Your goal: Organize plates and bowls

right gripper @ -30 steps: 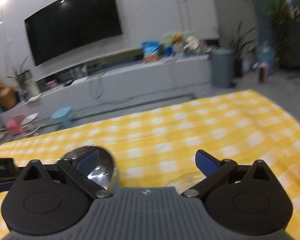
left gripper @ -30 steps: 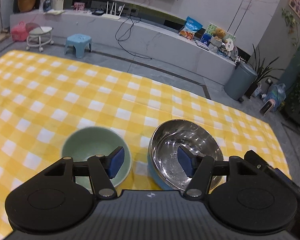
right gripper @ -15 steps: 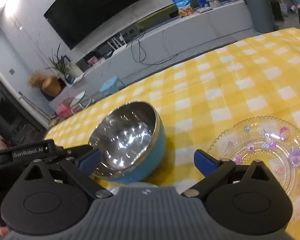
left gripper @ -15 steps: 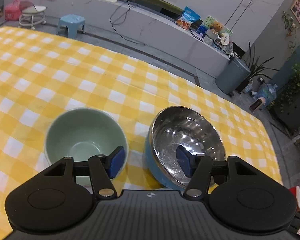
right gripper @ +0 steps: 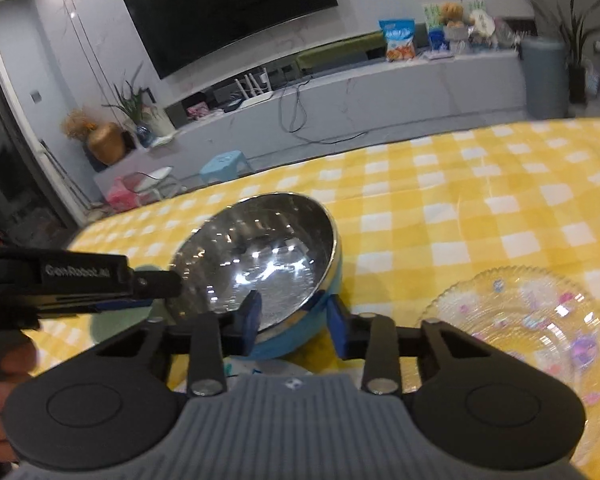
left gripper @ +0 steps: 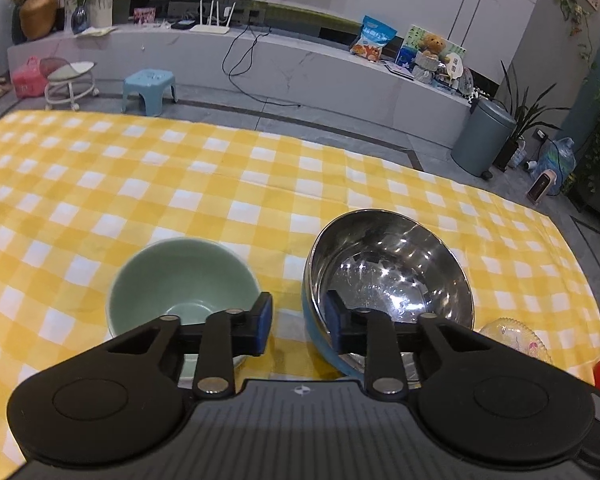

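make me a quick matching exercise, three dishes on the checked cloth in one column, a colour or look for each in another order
Things:
1. small bowl
2. steel bowl
3. glass plate

Descriptions:
a. clear, with small coloured pictures
b. pale green inside
c. shiny inside, blue outside

Pairs: 1-b, 2-c, 3-a

Left gripper [left gripper: 298,322] closing, jaws straddling steel bowl's [left gripper: 388,276] near-left rim, green bowl [left gripper: 182,284] just beside on left, glass plate [left gripper: 514,338] near tablecloth's [left gripper: 180,184] right edge, steel bowl between them
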Demonstrator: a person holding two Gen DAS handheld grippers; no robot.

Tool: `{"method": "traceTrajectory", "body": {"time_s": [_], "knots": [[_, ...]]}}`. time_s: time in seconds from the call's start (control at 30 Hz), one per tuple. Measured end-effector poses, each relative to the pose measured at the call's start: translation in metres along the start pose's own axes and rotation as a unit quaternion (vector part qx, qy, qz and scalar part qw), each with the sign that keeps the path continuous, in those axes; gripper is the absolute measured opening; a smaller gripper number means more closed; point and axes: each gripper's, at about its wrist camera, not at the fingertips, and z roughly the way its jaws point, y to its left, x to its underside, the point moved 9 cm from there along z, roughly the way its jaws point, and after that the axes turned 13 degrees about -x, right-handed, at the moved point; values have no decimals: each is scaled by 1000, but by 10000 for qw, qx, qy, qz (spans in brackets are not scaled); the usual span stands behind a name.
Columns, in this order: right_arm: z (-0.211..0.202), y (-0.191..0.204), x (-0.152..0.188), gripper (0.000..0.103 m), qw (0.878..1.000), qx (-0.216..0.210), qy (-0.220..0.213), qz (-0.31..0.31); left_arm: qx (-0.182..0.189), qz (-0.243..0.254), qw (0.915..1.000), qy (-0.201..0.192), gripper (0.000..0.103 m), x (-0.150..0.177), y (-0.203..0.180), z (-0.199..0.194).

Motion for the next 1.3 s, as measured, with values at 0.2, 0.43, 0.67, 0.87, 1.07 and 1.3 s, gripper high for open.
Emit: {"method": "traceTrajectory", "body": {"time_s": [0.2, 0.43, 0.67, 0.87, 1.07, 1.3], "knots": [[0, 3, -3, 15, 9988, 310, 49, -386, -13, 149, 9998, 107, 8, 4, -5, 0], [-11, -2, -10, 9, 9972, 493, 565, 5, 258, 104, 9991, 322, 7, 6, -8, -3], [-5, -2, -3, 11, 9965, 499, 671, 46, 86, 368, 9989, 262, 17, 12, -13, 4], [3, -8, 11, 0, 9961, 183, 741, 452, -53, 451, 9985, 311, 10, 19, -18, 4], [-1, -1, 8, 0, 9974, 222, 624, 269, -206, 41, 9998, 56, 6, 9, -8, -7], [-10, 10, -1, 0, 9988, 200, 442, 87, -211, -4, 9998, 48, 7, 7, -8, -12]]}}
